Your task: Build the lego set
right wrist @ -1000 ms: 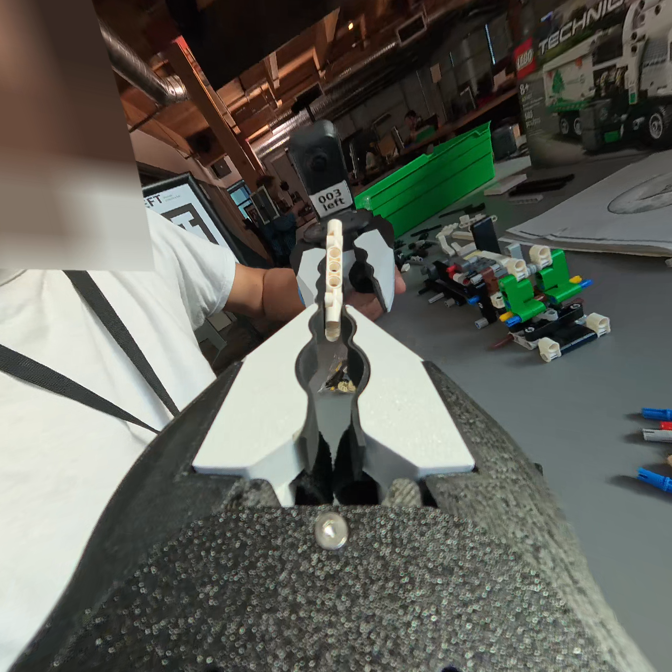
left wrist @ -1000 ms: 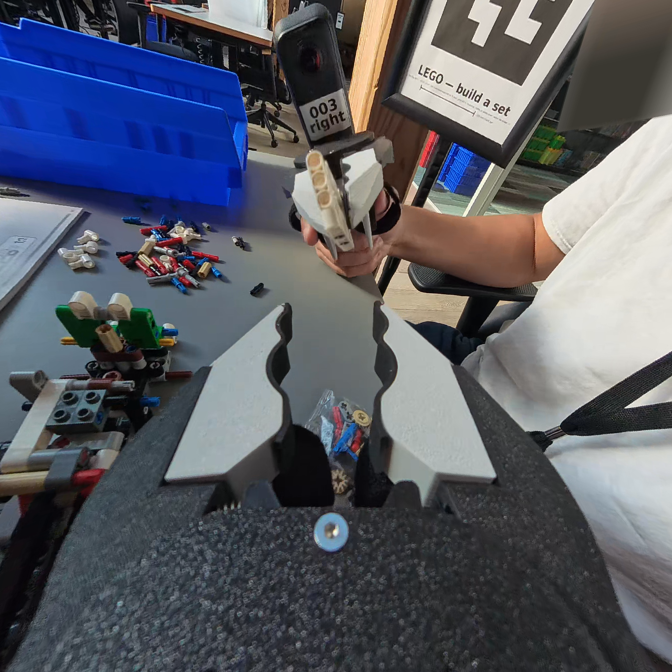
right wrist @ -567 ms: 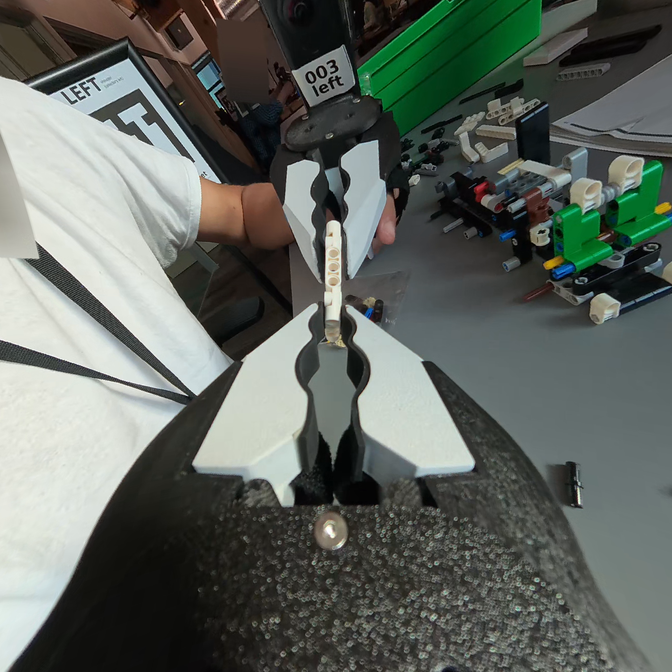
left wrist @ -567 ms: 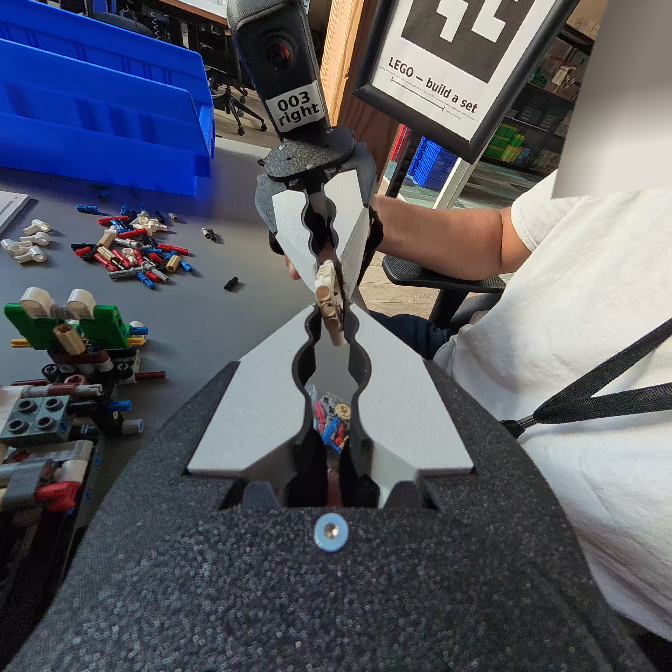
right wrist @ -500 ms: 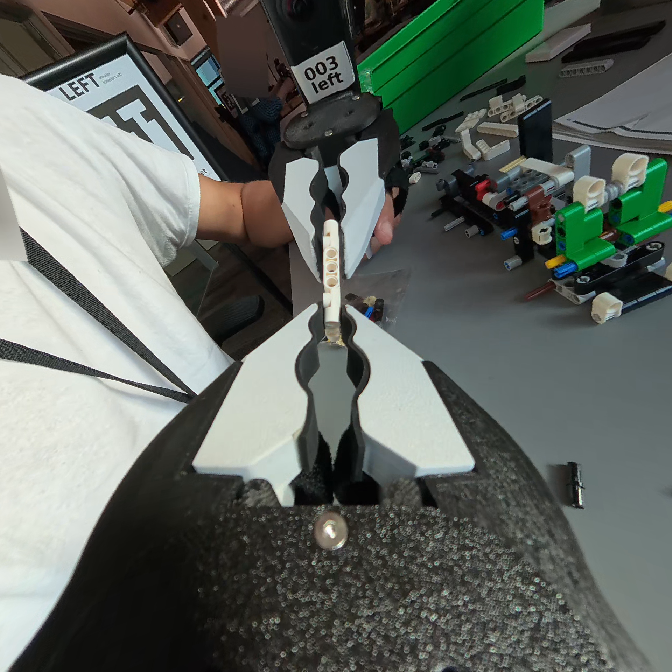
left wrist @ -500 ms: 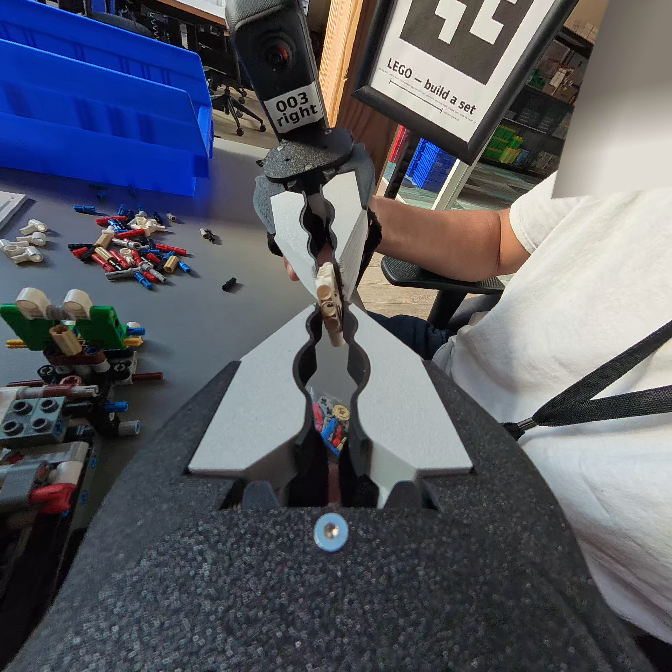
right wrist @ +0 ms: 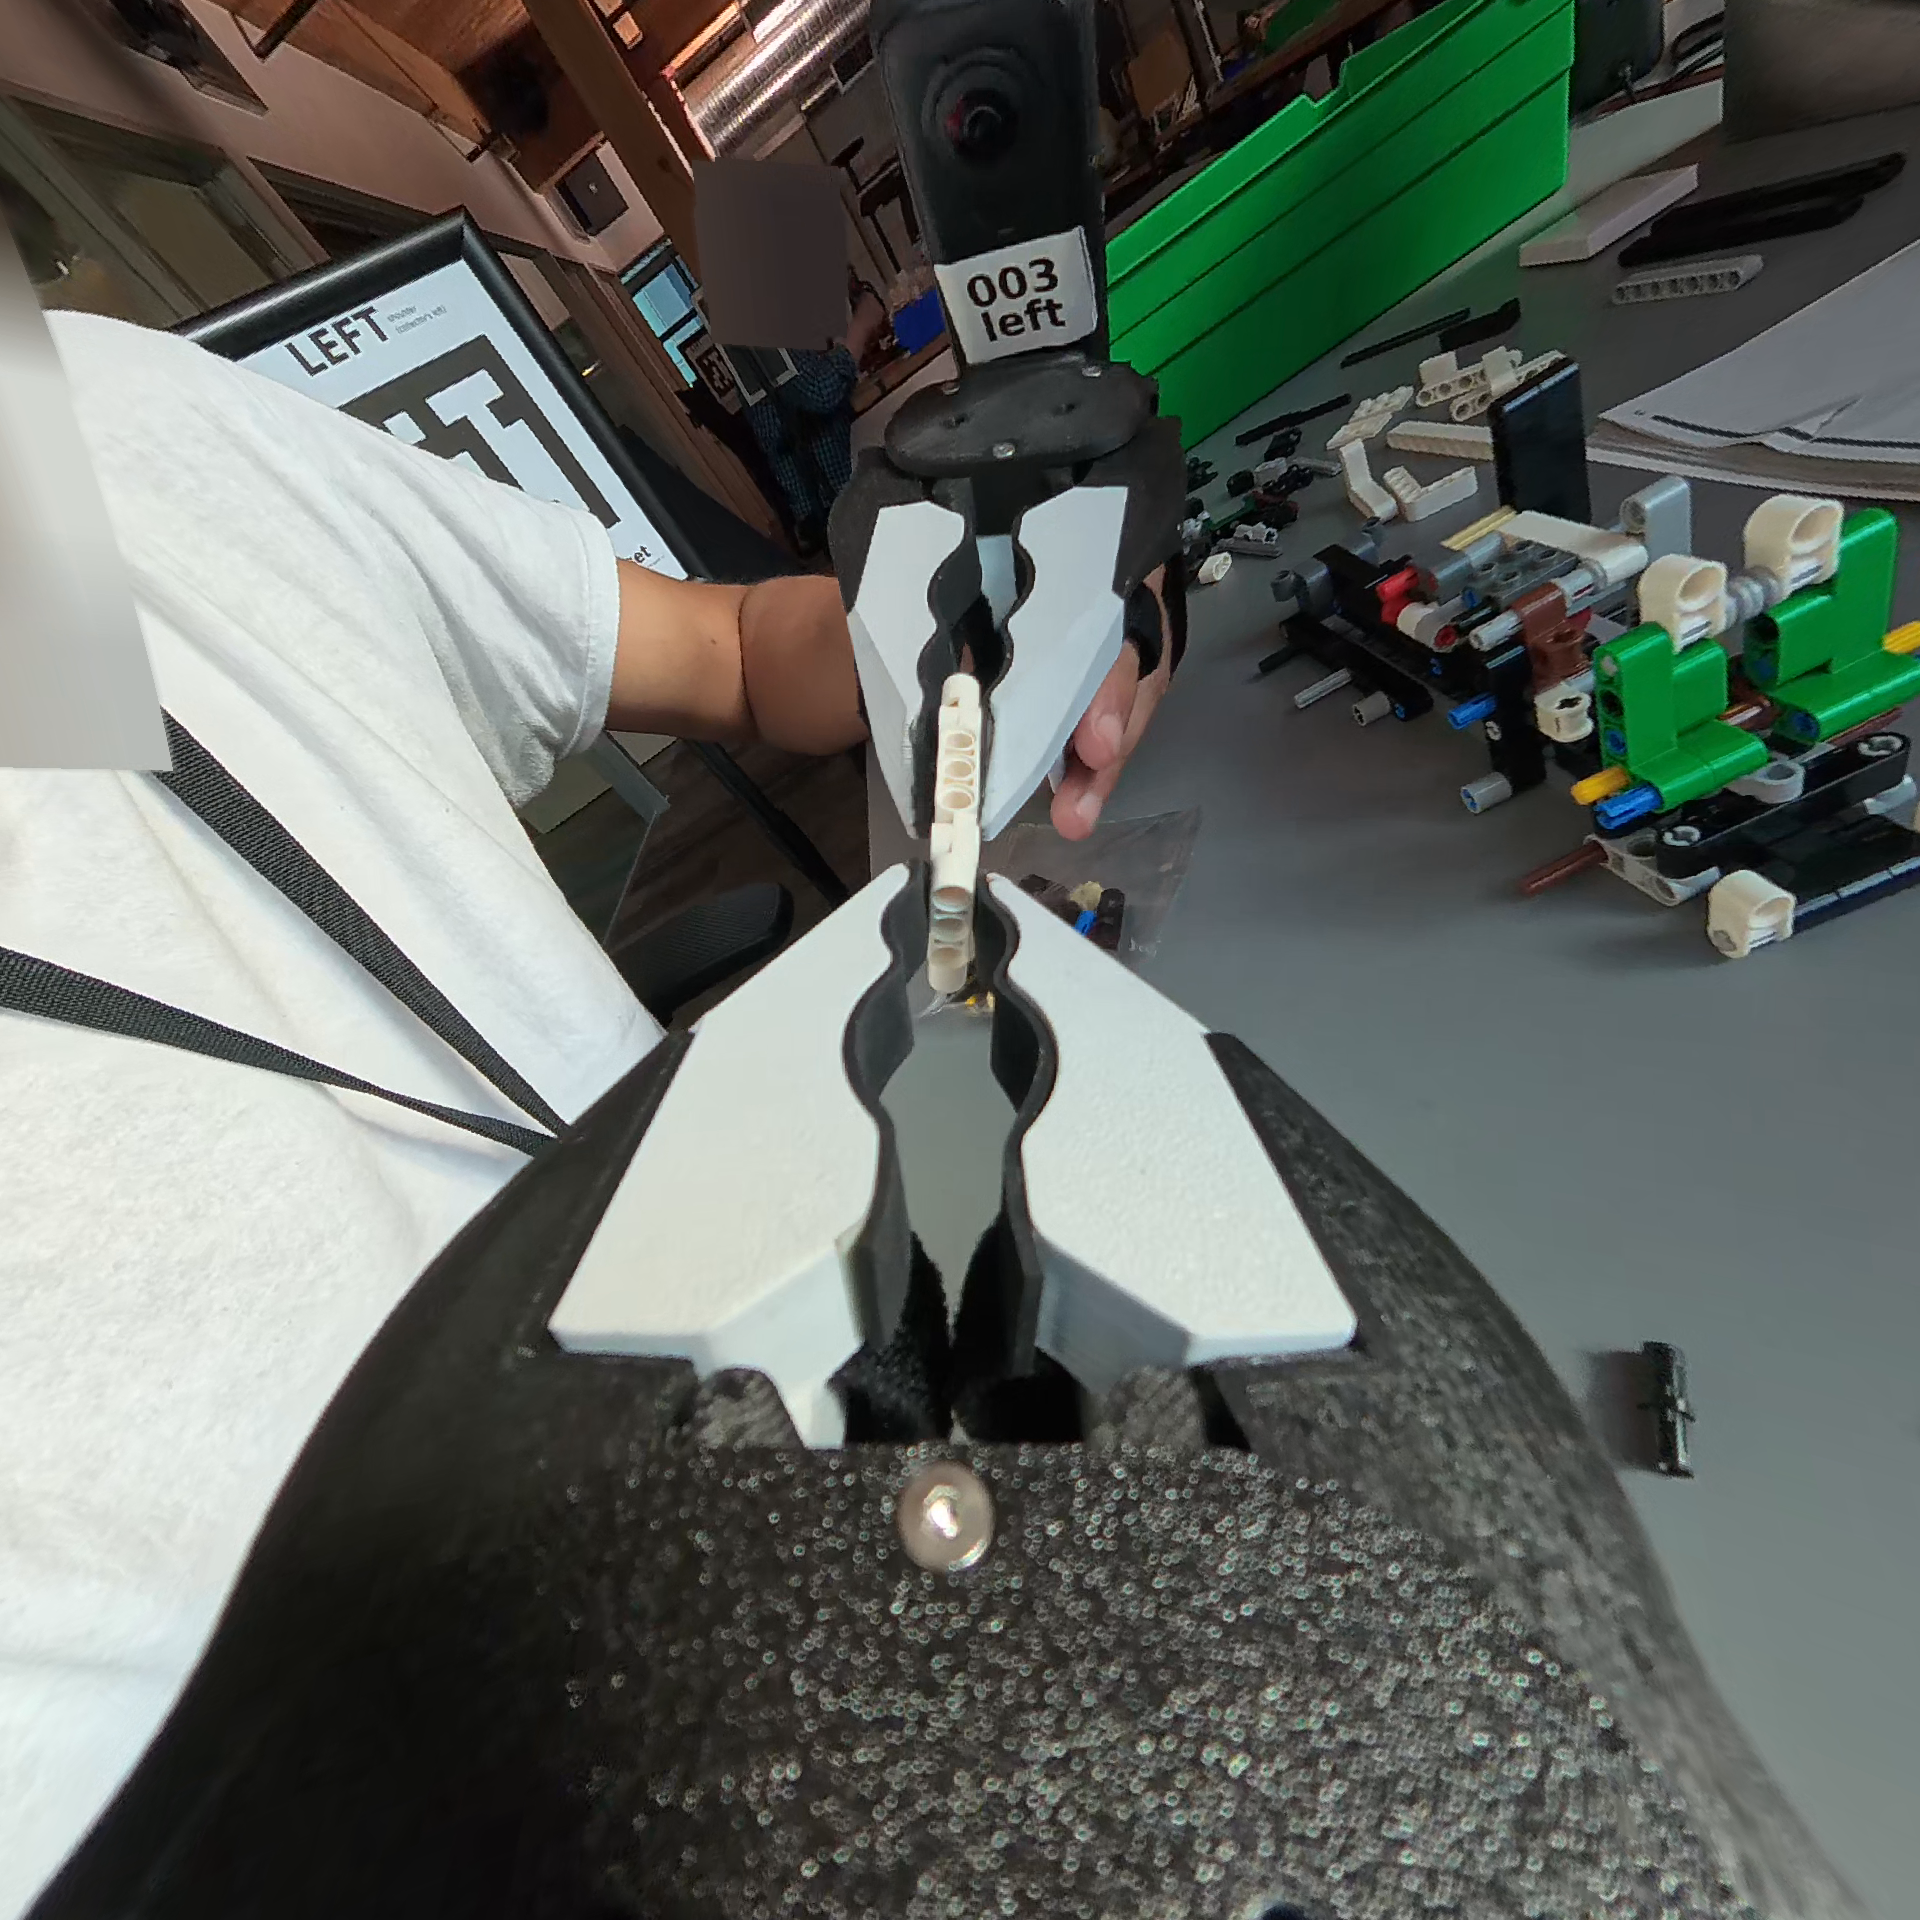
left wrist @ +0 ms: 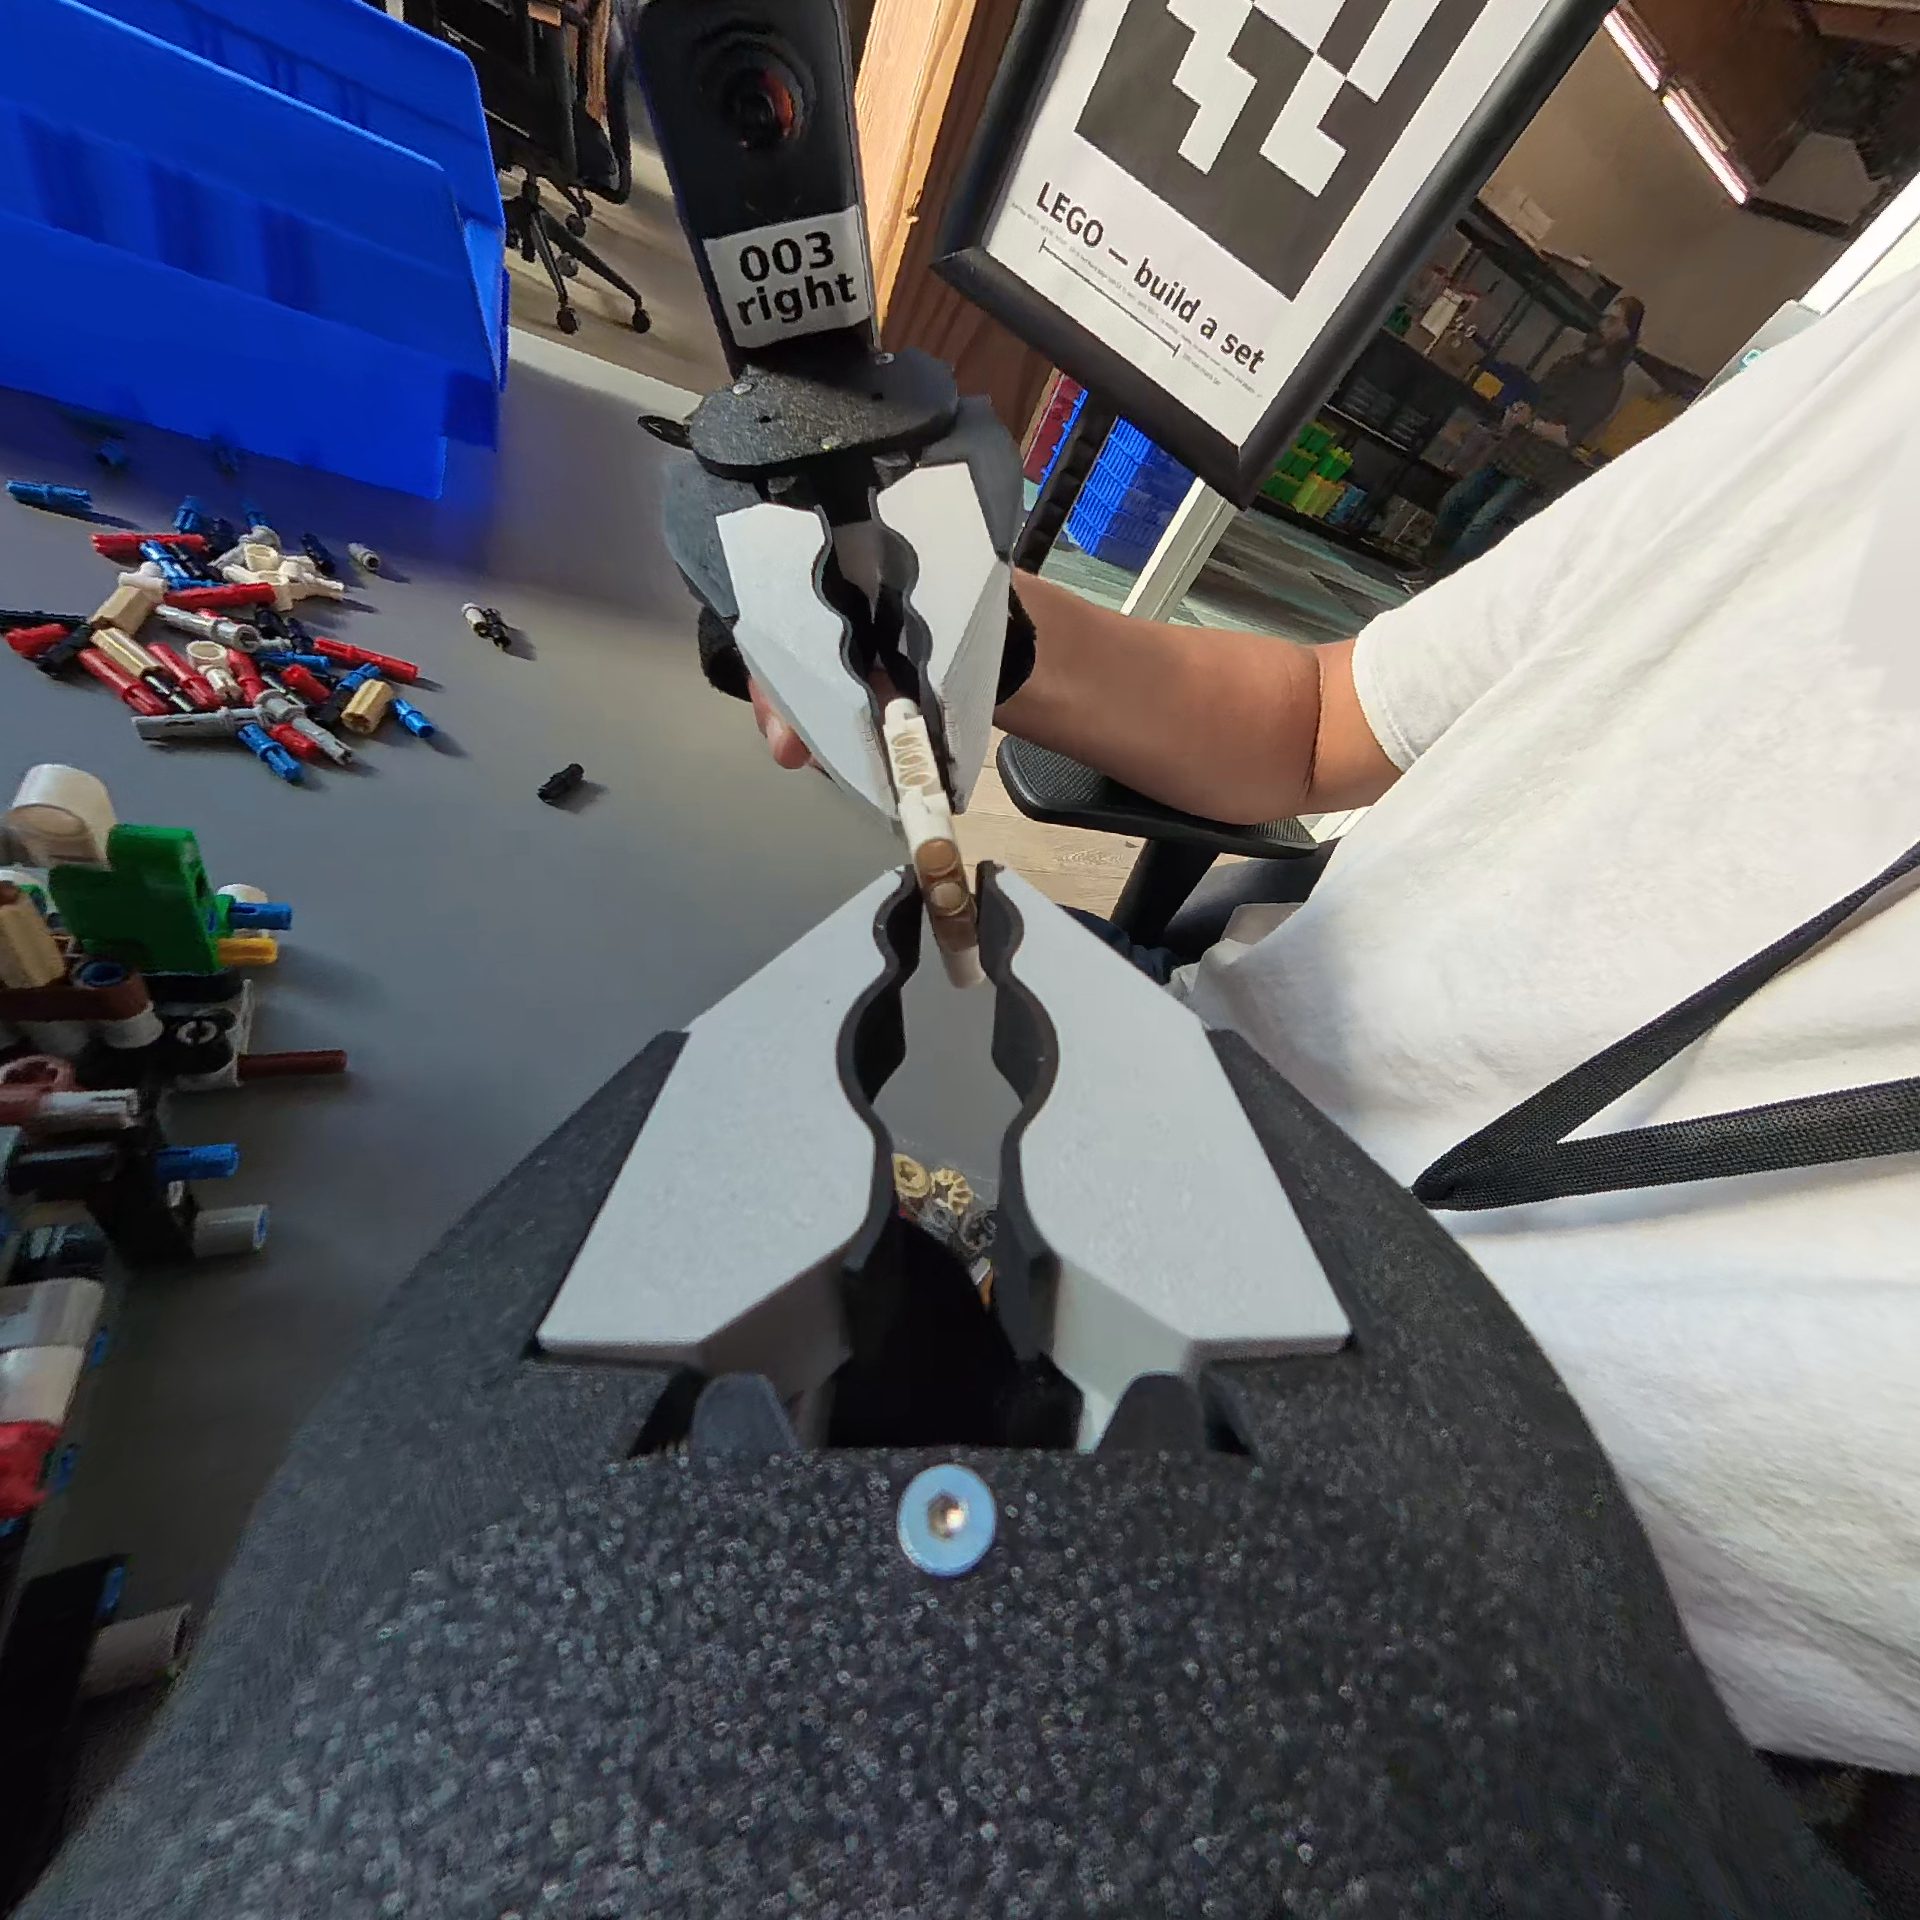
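A white beam with holes [left wrist: 928,828] hangs in the air between my two grippers, which face each other tip to tip. My left gripper [left wrist: 940,885] is shut on one end of the beam, where tan pins sit in its holes. My right gripper [right wrist: 951,885] is shut on the other end of the same beam [right wrist: 957,774]. In the left wrist view the right gripper [left wrist: 920,795] shows beyond the beam. In the right wrist view the left gripper [right wrist: 951,826] shows the same way. Both are above the grey table's near edge [left wrist: 582,935].
A partly built green and black model [right wrist: 1714,707] stands on the table, also in the left wrist view [left wrist: 135,904]. Loose pins [left wrist: 229,665] lie before blue bins [left wrist: 239,260]. A clear bag of parts [right wrist: 1101,894] lies under the grippers. A green bin [right wrist: 1340,197] and a framed sign [left wrist: 1226,187] stand behind. The grippers are tip to tip, or close to it.
My left gripper was open and apart from the beam a second ago; the grippers came together and it shut on the beam's free end. The right gripper kept its hold throughout.
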Motion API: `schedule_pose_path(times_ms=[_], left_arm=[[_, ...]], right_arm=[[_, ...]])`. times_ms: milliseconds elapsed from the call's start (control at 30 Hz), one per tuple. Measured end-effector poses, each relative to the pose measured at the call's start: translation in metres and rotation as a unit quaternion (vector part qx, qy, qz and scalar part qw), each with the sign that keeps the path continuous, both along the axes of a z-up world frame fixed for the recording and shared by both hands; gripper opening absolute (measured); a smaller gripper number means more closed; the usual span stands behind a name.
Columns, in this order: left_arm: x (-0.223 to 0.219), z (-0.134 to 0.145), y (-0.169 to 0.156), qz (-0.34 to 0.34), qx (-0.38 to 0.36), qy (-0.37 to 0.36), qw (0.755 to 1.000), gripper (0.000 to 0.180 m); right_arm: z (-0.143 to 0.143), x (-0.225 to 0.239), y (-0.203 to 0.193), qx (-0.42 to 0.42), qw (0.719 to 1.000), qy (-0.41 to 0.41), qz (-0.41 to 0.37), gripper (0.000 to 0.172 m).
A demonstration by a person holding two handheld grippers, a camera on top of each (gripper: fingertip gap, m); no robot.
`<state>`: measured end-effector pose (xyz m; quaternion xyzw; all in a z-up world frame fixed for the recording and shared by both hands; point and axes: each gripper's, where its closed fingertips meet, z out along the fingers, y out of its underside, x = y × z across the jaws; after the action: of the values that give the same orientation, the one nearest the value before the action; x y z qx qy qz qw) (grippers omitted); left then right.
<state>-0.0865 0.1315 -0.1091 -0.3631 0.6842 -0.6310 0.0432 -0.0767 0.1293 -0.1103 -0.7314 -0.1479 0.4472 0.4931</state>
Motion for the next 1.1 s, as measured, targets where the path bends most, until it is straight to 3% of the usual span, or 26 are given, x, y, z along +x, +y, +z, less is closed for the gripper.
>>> schedule_pose_path(times_ms=[333, 400, 567, 800, 933, 1000, 1100], left_arm=[[-0.003, 0.008, 0.003, -0.004, 0.02, -0.029, 0.999, 0.015], [-0.004, 0.007, 0.004, -0.005, 0.021, -0.024, 0.999, 0.007], [-0.001, -0.002, 0.009, 0.002, 0.048, 0.003, 0.999, 0.006], [-0.004, -0.008, 0.004, -0.02, 0.021, 0.032, 0.999, 0.006], [-0.002, -0.012, 0.005, -0.012, 0.033, 0.036, 0.999, 0.022], [-0.006, -0.016, 0.001, -0.027, 0.037, 0.043, 0.998, 0.008], [-0.005, -0.014, 0.001, -0.026, 0.033, 0.043, 0.998, 0.007]], right_arm=[[-0.002, -0.002, -0.007, -0.022, 0.999, 0.014, 0.036, 0.006], [-0.005, -0.002, -0.006, -0.026, 0.999, 0.006, 0.031, 0.006], [-0.003, 0.005, 0.0, -0.024, 1.0, 0.014, 0.007, 0.007], [-0.002, 0.006, 0.001, -0.022, 1.0, 0.016, 0.0, 0.005], [-0.006, 0.003, 0.0, -0.038, 0.999, 0.012, 0.014, 0.005], [-0.009, 0.001, 0.001, -0.043, 0.999, 0.001, 0.015, 0.005], [-0.007, 0.002, 0.0, -0.041, 0.999, 0.009, 0.014, 0.006]])
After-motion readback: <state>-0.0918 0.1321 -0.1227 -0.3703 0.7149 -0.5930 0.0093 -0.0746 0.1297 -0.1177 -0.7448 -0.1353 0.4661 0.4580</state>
